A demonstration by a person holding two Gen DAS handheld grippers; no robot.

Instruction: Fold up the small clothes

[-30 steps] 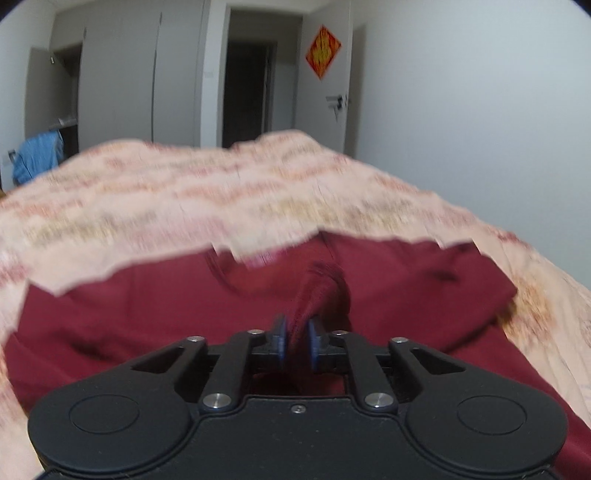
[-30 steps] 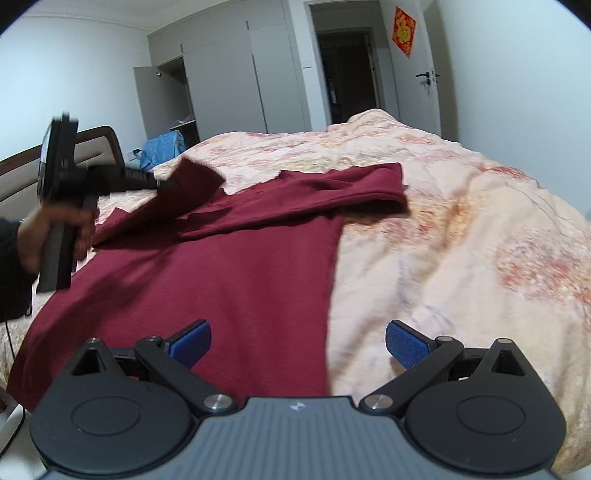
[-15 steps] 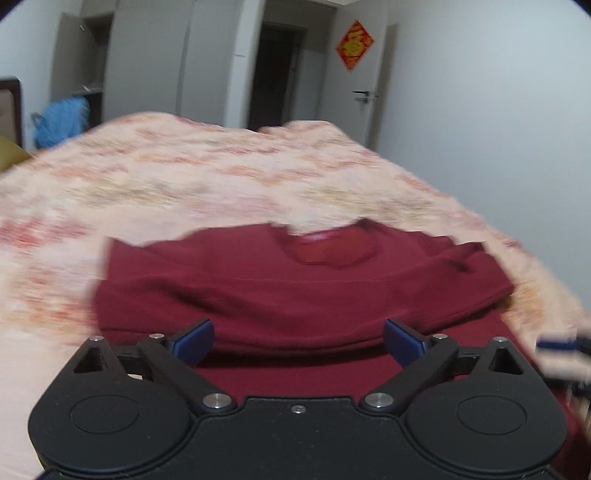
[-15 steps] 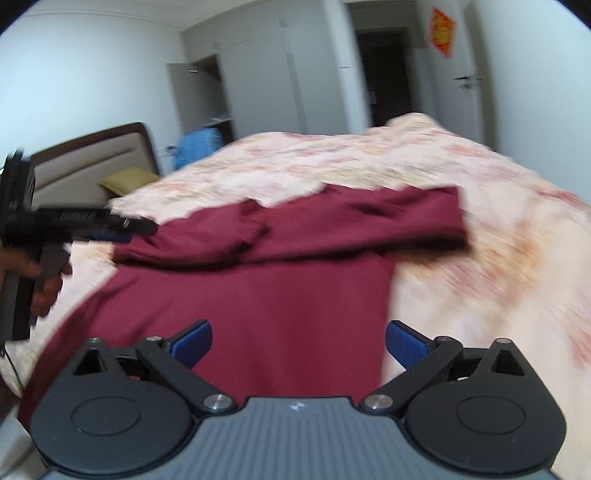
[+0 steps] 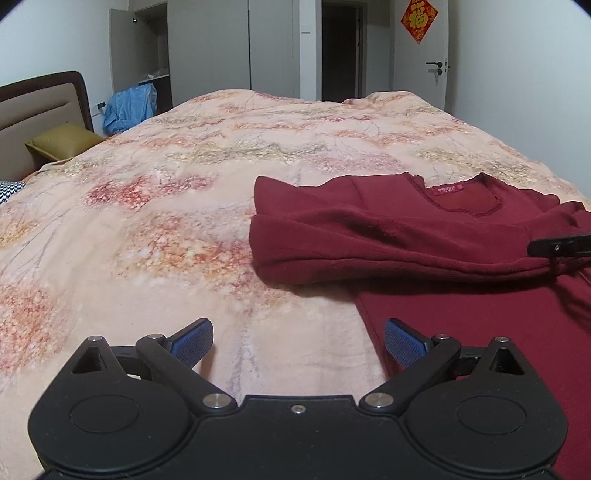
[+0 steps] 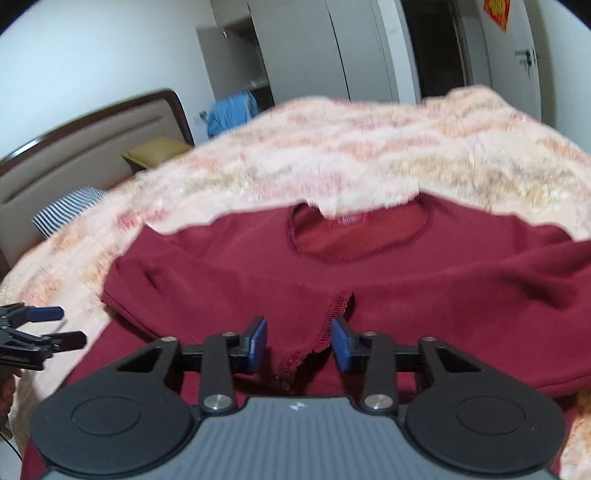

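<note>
Blanket (image 5: 184,206) covers the whole bed, peach with pink and yellow flower patches, and it is the surface under everything. Nearest in the left wrist view, the left gripper (image 5: 298,341) hangs over the blanket with its blue pads wide apart and nothing between them; its right pad is at the left edge of the shirt (image 5: 424,236).

The shirt is dark red and lies flat on the right part of the bed. A sleeve is folded across the chest, and the collar with a small pink label points to the far side. At the right edge of this view a black tip of the other tool shows above the folded sleeve.

In the right wrist view, the right gripper (image 6: 298,341) is low over the shirt (image 6: 406,280). Its pads stand partly open, on the two sides of a stitched cuff edge, but they do not press it. The left gripper (image 6: 44,328) shows at the left edge, open, over the blanket (image 6: 369,155).

Farther left is a brown padded headboard (image 5: 40,107), with an olive pillow (image 5: 62,142) and a striped pillow (image 6: 70,210) before it. Behind the bed stand white wardrobes (image 5: 210,51), one door open, and a blue cloth (image 5: 129,109) hangs there. A dark doorway (image 5: 341,51) is in the middle, and a white door (image 5: 421,55) with a red paper sign (image 5: 419,14) is to the right. The walls are white.
</note>
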